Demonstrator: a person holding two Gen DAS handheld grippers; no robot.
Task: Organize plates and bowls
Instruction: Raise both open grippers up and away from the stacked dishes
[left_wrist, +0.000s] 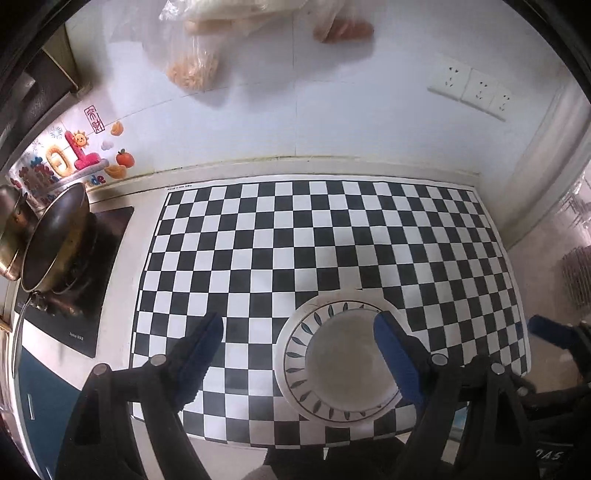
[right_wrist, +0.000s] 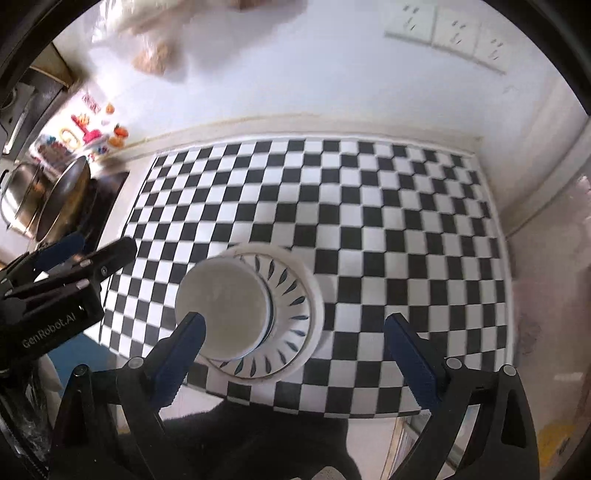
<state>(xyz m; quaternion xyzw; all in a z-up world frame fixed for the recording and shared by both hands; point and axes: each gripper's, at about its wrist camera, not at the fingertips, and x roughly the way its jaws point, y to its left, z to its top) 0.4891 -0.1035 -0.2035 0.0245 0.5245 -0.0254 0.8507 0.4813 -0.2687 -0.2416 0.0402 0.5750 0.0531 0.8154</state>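
Stacked crockery, a plain white bowl (right_wrist: 226, 309) nesting in a leaf-rimmed white plate (right_wrist: 291, 291), is sitting below both open, empty tongs, nearer the right tongs (right_wrist: 295, 358) than the left tongs (left_wrist: 301, 354)

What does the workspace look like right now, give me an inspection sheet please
Surface: checkered mat on a white counter.
Job's things: white bowl nested in a leaf-pattern dish, on a white plate, near the mat's front edge.
Clutter: nothing seen on the mat.
Grippers: left tool and right tool open, empty, above the stack.
Cables: nothing seen.
Surroundings: wok on a stove, wall sockets, hanging food bags.
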